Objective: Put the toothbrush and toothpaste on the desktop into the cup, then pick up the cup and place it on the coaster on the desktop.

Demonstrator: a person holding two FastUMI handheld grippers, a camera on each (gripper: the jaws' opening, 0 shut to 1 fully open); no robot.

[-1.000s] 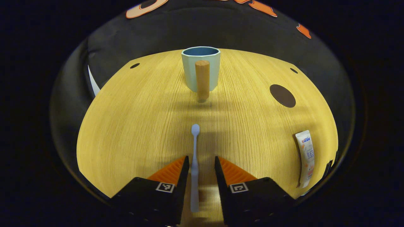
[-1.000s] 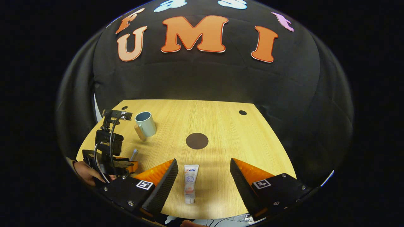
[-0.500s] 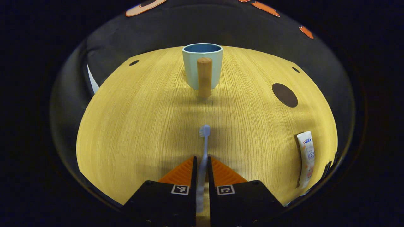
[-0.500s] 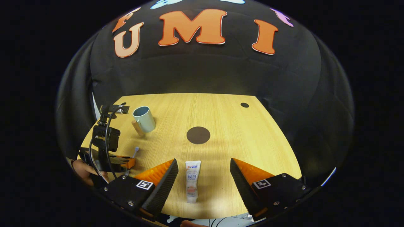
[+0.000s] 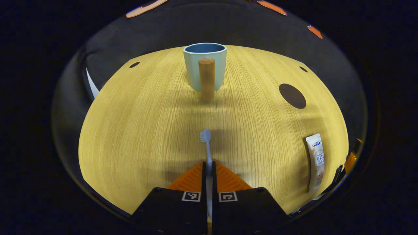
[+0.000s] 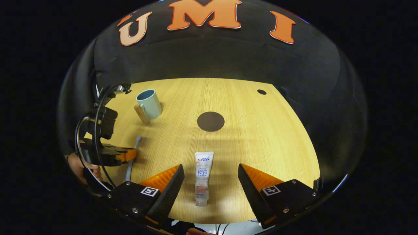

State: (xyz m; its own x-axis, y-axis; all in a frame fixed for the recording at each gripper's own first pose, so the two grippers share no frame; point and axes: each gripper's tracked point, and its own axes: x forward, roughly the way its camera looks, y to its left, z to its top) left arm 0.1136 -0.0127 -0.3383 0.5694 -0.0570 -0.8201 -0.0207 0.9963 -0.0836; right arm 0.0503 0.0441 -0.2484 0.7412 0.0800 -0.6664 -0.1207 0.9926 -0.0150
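In the left gripper view my left gripper [image 5: 209, 164] is shut on the pale blue toothbrush [image 5: 206, 147], whose head points toward the cup. The light blue cup [image 5: 204, 65] with a wooden handle stands upright at the far middle of the table. From the right gripper view, the left gripper [image 6: 132, 155] holds the toothbrush [image 6: 134, 148] at the left, with the cup [image 6: 149, 104] behind it. My right gripper [image 6: 210, 169] is open, its fingers on either side of the white toothpaste tube [image 6: 203, 174] lying flat. The dark round coaster [image 6: 210, 121] lies beyond the tube.
The wooden table [image 6: 261, 137] has small dark holes near its far corners [image 6: 261, 92]. A hand [image 6: 80, 164] holds the left gripper at the table's left edge. In the left gripper view the toothpaste [image 5: 316, 161] and coaster [image 5: 292, 96] lie to the right.
My left gripper has closed from open onto the toothbrush handle. My right gripper has tilted down and moved closer over the toothpaste tube, staying open.
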